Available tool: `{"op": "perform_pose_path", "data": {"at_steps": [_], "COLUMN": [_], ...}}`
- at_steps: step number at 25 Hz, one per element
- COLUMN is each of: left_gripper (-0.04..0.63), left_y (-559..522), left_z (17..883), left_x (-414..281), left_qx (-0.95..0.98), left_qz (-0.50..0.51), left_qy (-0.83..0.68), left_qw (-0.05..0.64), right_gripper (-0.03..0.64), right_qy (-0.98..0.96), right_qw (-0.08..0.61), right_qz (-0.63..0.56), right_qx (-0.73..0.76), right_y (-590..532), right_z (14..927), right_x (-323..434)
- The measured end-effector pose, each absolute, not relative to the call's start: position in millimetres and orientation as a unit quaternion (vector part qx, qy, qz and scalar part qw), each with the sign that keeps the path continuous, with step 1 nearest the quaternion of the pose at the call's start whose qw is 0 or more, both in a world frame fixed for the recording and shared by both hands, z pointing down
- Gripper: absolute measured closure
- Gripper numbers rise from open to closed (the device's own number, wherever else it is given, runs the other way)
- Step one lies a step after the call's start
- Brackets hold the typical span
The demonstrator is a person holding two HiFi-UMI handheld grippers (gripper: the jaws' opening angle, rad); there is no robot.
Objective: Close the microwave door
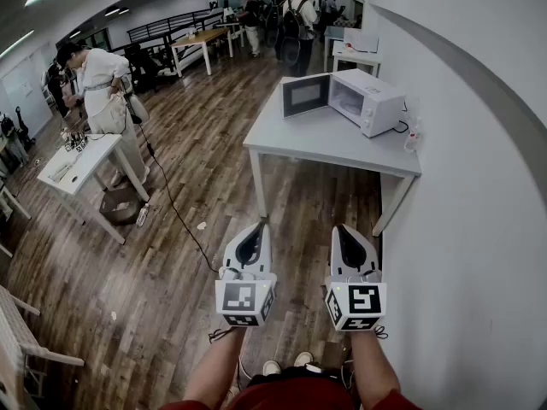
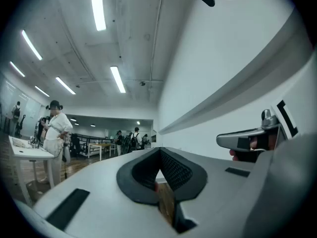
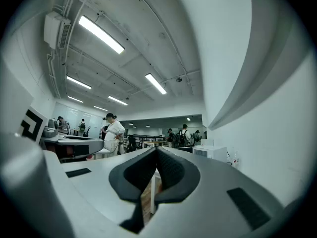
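The microwave (image 1: 367,101) sits on the far right part of a grey counter (image 1: 325,139), close to the white wall (image 1: 479,186). Its door (image 1: 306,95) is open, swung out to the left. Both grippers are held near the person, well apart from the counter, above the wooden floor (image 1: 171,254). The left gripper (image 1: 256,227) has its jaws pressed together with nothing between them, and the right gripper (image 1: 342,227), just beside it, is the same: tips meeting, empty. In the right gripper view the microwave shows small and far, right of the jaws. At the far left a person in white (image 1: 102,84) stands by a small white table (image 1: 77,165).
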State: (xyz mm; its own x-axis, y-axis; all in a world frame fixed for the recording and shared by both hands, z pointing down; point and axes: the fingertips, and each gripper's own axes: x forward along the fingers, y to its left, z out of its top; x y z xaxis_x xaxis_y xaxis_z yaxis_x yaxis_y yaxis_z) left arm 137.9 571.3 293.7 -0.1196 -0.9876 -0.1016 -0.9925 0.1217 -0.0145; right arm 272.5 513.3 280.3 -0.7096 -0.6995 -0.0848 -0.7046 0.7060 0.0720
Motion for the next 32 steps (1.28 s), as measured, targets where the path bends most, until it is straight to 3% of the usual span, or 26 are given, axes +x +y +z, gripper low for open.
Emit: {"op": "perform_pose_path", "data": {"at_steps": [17,32], "left_gripper": [0.569,0.569], "left_y": [527.6,454.1], "left_z": [300.7,310.7], "left_x": [174.6,128.3], "left_qx": [-0.654,-0.647], "left_qz": [0.022,0.032], "left_qy": [0.755,0.761], "left_qw": [0.039,0.042], "right_gripper": [0.594,0.594], "right_qy": [0.924,0.930], "right_qw": [0.049,0.041], "right_qz": [0.029,0.051], "right_qx": [-0.377,-0.362], "right_y": [464.6,392.9], "right_z": [284.6,292.0], "right_x": [310.1,260.3]}}
